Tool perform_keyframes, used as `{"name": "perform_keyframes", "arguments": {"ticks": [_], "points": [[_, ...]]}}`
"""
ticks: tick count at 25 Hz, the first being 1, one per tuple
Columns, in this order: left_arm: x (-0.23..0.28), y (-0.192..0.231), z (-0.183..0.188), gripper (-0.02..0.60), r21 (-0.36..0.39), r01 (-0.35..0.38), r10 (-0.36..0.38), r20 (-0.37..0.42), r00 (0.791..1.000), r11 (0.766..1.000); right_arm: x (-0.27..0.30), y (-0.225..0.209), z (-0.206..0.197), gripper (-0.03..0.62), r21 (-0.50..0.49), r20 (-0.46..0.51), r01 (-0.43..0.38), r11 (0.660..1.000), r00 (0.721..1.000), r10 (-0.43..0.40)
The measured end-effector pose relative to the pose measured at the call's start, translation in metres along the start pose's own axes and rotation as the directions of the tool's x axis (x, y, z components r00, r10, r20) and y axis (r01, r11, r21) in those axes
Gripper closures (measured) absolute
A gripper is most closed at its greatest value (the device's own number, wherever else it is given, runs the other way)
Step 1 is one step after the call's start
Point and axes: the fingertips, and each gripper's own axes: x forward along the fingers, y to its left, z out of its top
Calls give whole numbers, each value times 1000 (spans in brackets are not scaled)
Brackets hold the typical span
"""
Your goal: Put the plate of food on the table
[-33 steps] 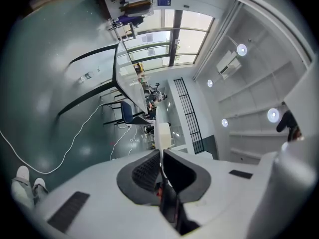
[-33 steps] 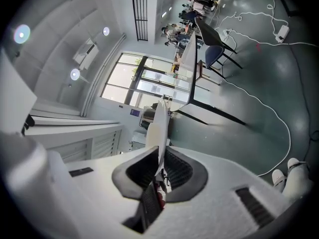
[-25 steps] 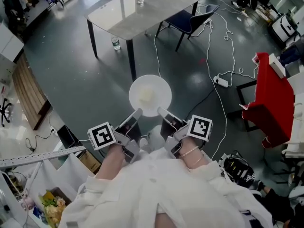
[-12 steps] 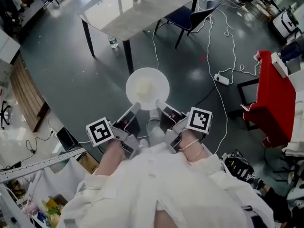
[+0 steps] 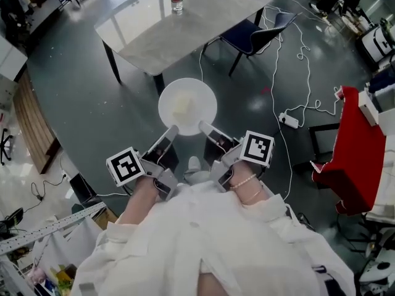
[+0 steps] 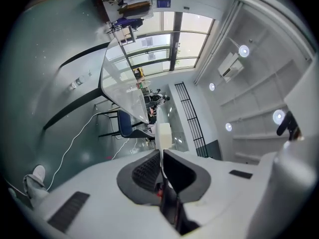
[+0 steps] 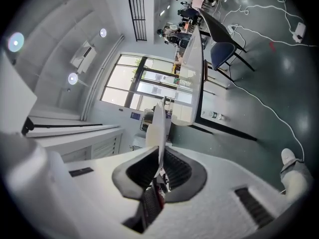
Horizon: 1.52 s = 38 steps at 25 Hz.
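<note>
White plate pinched by left tool and right tool — near table

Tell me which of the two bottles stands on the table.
The green-labelled bottle, on the table near its far edge; the other bottle stands on the floor by the table.

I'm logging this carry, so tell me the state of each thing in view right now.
plate: held above the floor, not on the table
food: lying mid-plate
left gripper: shut on the plate's near rim
right gripper: shut on the plate's near rim
bottle: upright on the table
</note>
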Motion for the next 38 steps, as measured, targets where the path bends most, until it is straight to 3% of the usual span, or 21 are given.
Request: {"name": "perform_keyframes", "arguments": {"ticks": [8,12,24,33,38], "points": [[72,2,30,554,18,-1,1,35,999,1000,23,-19,77,580,-16,-20,-9,1000,1000,9],[82,6,41,554,19,1,-2,48,999,1000,35,-20,89,580,-36,-41,-41,999,998,40],[114,30,67,554,-2,-50,50,-6,999,999,62,-42,116,580,-28,-48,6,1000,999,-7],[163,42,127,554,-12,-46,45,-33,998,999,117,-50,168,580,-4,-34,15,1000,999,-16],[206,55,187,554,-41,-50,48,-54,997,998,174,-54,215,580,33,-23,26,999,999,-26]]}}
